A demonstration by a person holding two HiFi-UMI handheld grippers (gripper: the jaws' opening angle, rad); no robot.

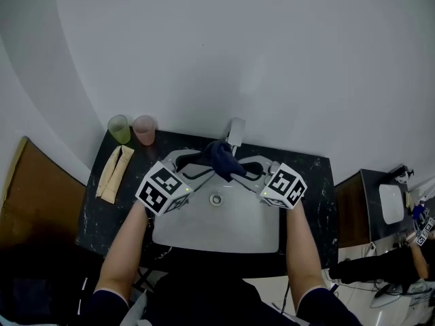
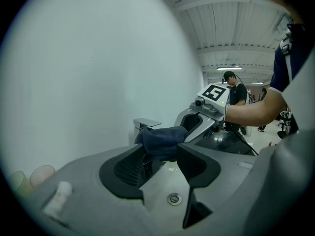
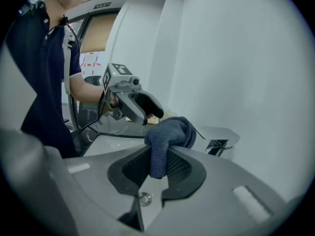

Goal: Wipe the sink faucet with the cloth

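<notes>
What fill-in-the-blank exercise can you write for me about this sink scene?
1. The right claw is shut on a dark ____ cloth.
2. The left claw is not shut but ____.
3. The cup beside the green cup is ____.

Missing words: blue; open; pink.
</notes>
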